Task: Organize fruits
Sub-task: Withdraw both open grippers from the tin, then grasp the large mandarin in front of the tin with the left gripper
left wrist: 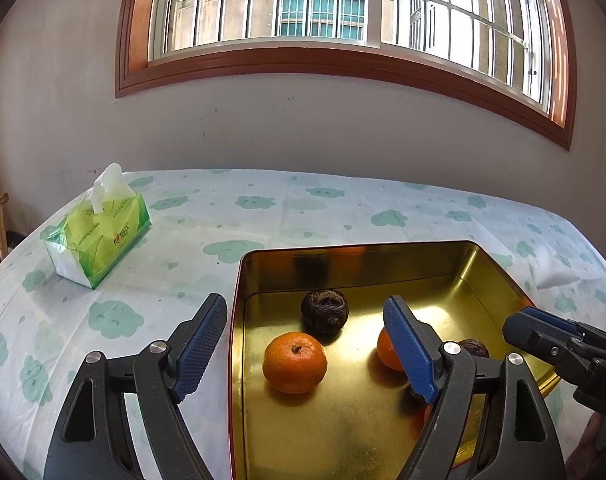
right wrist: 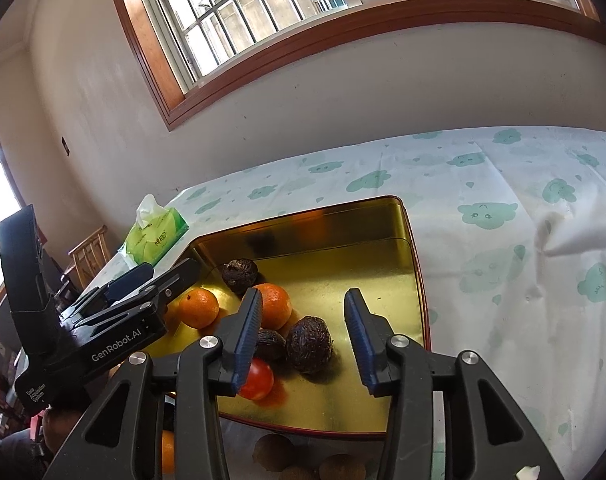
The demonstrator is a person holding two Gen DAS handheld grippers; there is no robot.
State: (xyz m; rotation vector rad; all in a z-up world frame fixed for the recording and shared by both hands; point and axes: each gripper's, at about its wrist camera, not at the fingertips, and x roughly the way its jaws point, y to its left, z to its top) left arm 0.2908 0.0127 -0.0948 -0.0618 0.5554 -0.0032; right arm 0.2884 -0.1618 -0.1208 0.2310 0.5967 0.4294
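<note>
A gold metal tray [left wrist: 443, 264] [right wrist: 383, 248] sits on the cloud-print tablecloth. It holds two oranges [left wrist: 294, 362] [right wrist: 198, 307], a second orange [right wrist: 275, 304], dark wrinkled fruits [left wrist: 325, 310] [right wrist: 309, 344] and a red tomato [right wrist: 259, 380]. My left gripper [left wrist: 307, 348] is open and empty over the tray's left part, around the near orange. My right gripper [right wrist: 303, 336] is open and empty above the large dark fruit; it shows at the right edge of the left wrist view [left wrist: 543, 332].
A green tissue pack [left wrist: 99, 236] [right wrist: 155, 236] lies at the table's far left. Brown round fruits [right wrist: 271, 452] and another orange [right wrist: 167, 452] lie on the cloth in front of the tray. A wall with a window stands behind the table.
</note>
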